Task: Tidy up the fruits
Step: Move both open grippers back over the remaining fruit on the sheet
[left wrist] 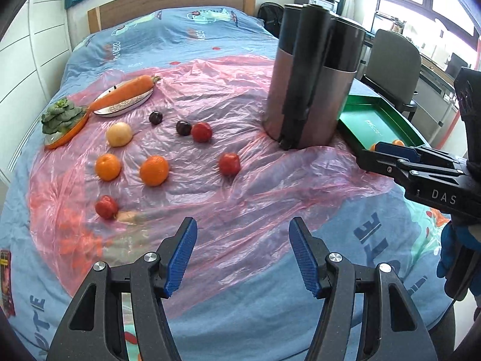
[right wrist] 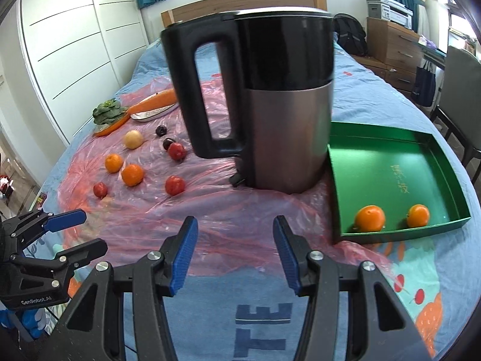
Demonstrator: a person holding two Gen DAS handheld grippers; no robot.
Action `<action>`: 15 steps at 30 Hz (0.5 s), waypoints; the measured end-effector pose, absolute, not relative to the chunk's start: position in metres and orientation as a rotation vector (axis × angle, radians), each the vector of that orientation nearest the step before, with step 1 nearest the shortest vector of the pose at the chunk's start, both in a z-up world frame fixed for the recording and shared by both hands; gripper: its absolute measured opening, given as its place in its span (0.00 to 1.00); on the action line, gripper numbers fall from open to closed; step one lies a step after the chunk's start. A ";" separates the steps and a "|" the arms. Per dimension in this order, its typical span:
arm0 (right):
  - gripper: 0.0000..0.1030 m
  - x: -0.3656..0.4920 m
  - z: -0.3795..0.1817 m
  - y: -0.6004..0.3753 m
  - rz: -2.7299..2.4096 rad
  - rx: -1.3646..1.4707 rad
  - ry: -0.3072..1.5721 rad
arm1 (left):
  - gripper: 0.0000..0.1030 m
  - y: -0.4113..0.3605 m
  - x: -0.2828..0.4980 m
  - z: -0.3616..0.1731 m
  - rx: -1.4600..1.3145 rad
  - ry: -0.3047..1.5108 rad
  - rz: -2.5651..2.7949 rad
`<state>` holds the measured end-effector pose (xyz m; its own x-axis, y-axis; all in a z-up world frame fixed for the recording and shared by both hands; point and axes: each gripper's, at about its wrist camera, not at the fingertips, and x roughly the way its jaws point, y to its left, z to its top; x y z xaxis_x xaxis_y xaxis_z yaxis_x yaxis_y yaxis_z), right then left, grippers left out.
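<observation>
Both hand-held grippers hang with fingers apart, gripping nothing: the left hand-held gripper [left wrist: 242, 252] and the right hand-held gripper [right wrist: 236, 251] over the near part of the crinkled pink plastic sheet [left wrist: 228, 198] on the bed. Two round oranges [right wrist: 369, 218] sit against the near wall of the shallow green tray [right wrist: 399, 233] at the bed's right edge. A tall steel-and-black kettle [right wrist: 279, 120] stands just beside the tray. Loose red, orange and dark fruits [left wrist: 153, 170] lie scattered left.
</observation>
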<state>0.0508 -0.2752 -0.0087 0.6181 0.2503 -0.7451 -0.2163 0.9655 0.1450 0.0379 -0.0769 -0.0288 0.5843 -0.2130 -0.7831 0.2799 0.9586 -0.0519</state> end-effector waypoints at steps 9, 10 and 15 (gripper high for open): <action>0.86 0.072 -0.028 -0.215 0.371 -0.005 0.893 | 0.56 -0.014 0.058 -0.052 -0.005 0.927 -0.157; 0.86 0.075 -0.031 -0.208 0.379 -0.012 0.893 | 0.56 -0.006 0.060 -0.055 -0.020 0.931 -0.139; 0.86 0.098 -0.047 -0.178 0.389 -0.028 0.903 | 0.56 0.038 0.076 -0.070 -0.095 0.942 -0.049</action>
